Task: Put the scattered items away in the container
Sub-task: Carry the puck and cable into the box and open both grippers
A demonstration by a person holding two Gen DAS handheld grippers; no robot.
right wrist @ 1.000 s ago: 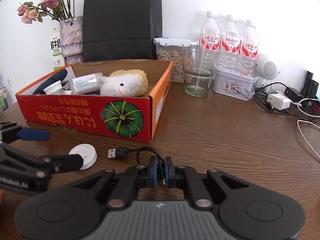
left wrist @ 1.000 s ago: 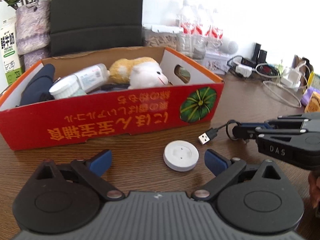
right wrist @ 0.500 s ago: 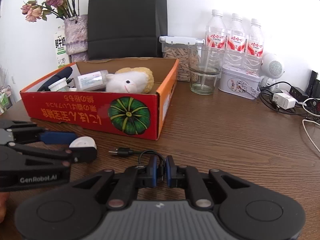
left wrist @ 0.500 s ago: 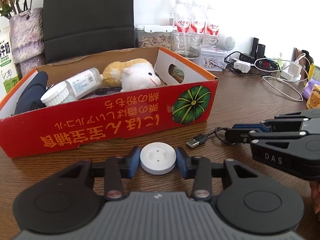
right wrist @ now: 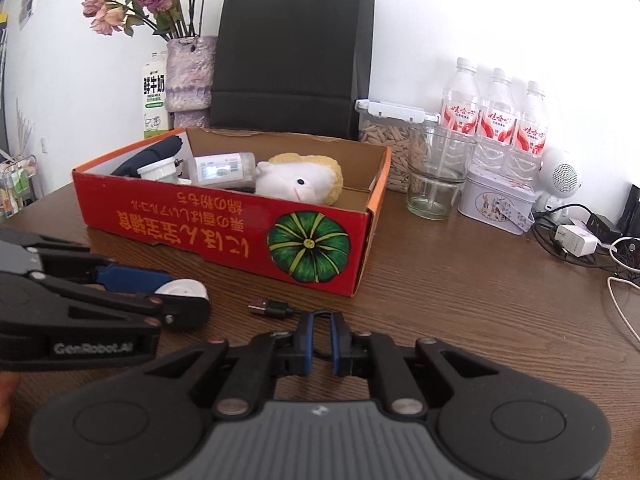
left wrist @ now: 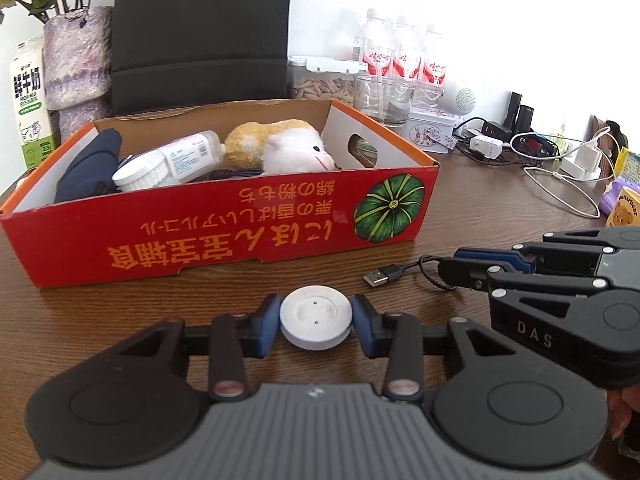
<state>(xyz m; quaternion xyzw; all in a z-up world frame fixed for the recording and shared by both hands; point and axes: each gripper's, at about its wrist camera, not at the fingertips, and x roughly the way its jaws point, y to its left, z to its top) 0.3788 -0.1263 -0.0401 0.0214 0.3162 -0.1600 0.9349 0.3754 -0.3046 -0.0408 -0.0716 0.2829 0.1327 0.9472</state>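
Gripping the white disc (left wrist: 316, 322) between its pads, the left gripper (left wrist: 316, 322) sits near the red box (left wrist: 216, 236), which lies just beyond. To the right, the right gripper (right wrist: 322, 338), jaws opening, straddles the USB cable (right wrist: 272, 309), plug pointing left.

The counter (left wrist: 480, 208) is dark, grained wood with a soft sheen. The red box (left wrist: 224, 232) is printed cardboard, matt. A fluffy plush toy (left wrist: 288, 148) lies inside, and the near white disc (left wrist: 316, 322) is smooth matt plastic.

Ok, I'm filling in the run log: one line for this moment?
left gripper: shut on white disc | right gripper: opening, black cable between jaws | red box: both items still outside
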